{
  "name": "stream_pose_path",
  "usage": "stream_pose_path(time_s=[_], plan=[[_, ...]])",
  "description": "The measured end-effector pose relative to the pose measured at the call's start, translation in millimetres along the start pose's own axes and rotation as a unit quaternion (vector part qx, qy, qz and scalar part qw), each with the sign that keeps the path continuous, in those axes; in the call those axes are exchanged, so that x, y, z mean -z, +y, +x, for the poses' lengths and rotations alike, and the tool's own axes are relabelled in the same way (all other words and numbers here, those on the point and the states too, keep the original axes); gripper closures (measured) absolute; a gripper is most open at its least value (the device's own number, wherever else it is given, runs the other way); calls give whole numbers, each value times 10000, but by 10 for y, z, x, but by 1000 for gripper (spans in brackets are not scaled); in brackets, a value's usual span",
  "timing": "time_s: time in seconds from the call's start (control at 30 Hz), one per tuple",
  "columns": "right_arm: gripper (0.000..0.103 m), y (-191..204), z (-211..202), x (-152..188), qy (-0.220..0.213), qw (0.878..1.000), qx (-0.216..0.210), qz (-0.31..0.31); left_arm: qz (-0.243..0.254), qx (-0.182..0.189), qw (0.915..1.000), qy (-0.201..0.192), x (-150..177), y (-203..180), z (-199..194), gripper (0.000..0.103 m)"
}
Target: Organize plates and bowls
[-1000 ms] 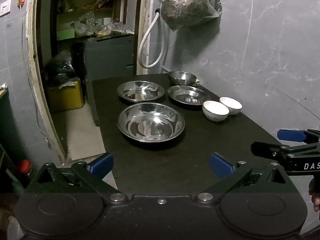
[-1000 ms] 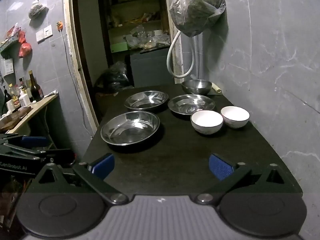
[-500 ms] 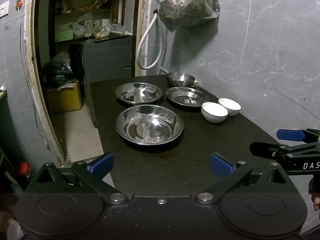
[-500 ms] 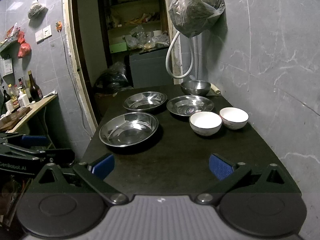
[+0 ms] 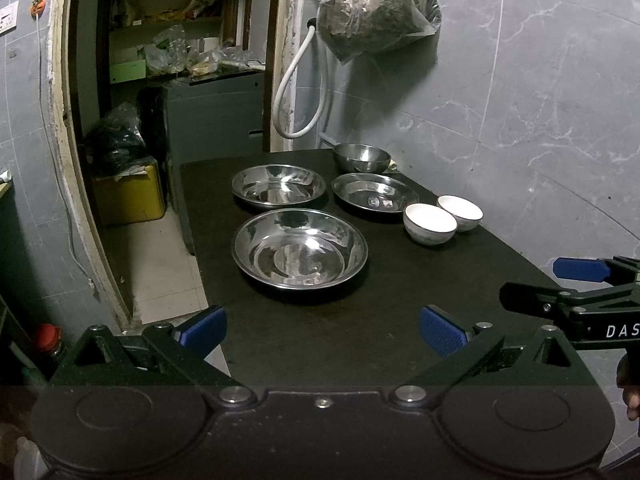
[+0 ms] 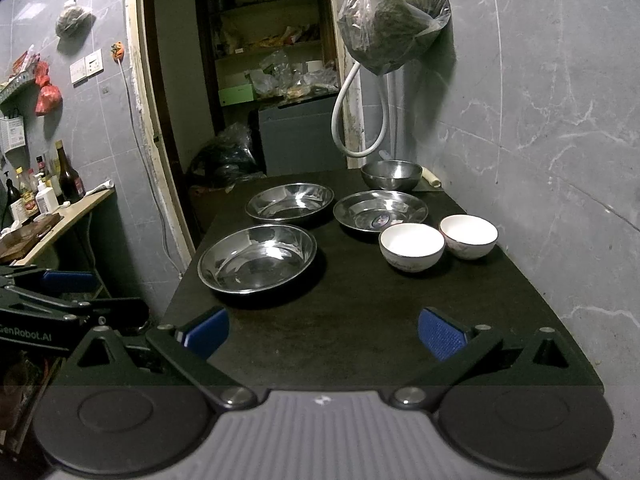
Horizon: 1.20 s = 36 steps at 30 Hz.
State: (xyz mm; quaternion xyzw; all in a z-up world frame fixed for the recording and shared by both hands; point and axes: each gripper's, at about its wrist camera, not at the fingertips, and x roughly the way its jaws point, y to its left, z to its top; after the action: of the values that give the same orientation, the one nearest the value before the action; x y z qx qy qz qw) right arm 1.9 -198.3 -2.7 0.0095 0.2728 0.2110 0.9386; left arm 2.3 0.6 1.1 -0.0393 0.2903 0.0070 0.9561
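Observation:
Three steel plates lie on a dark table [image 5: 360, 336]: a large near plate [image 5: 300, 247] [image 6: 257, 257], a far left plate [image 5: 279, 185] [image 6: 289, 201] and a far right plate [image 5: 374, 197] [image 6: 380, 211]. A steel bowl [image 5: 362, 157] [image 6: 391, 174] stands at the back. Two white bowls sit side by side on the right, one nearer [image 5: 430, 223] [image 6: 411, 246], one by the wall [image 5: 460, 212] [image 6: 468, 236]. My left gripper [image 5: 322, 326] hangs open over the table's near end, holding nothing. My right gripper [image 6: 324, 330] is open too, and it shows at the right edge of the left wrist view [image 5: 576, 280].
A grey marble wall [image 5: 540, 120] runs along the table's right side, with a hanging bag [image 5: 376, 10] and a white hose [image 5: 298, 92] above the back. An open doorway [image 5: 172, 100] and floor lie left of the table. A side counter with bottles [image 6: 44, 196] stands far left.
Both views have shifted slightly, so the dishes sit a little further left and farther away. Nothing on the table has moved, and both grippers stay open.

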Motion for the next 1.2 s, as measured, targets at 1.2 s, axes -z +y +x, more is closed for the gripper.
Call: stream_pose_path(time_s=[1.2], plan=[[0, 21, 21, -20, -4, 10000, 11, 0, -7, 20, 10000, 51, 11, 28, 52, 1]])
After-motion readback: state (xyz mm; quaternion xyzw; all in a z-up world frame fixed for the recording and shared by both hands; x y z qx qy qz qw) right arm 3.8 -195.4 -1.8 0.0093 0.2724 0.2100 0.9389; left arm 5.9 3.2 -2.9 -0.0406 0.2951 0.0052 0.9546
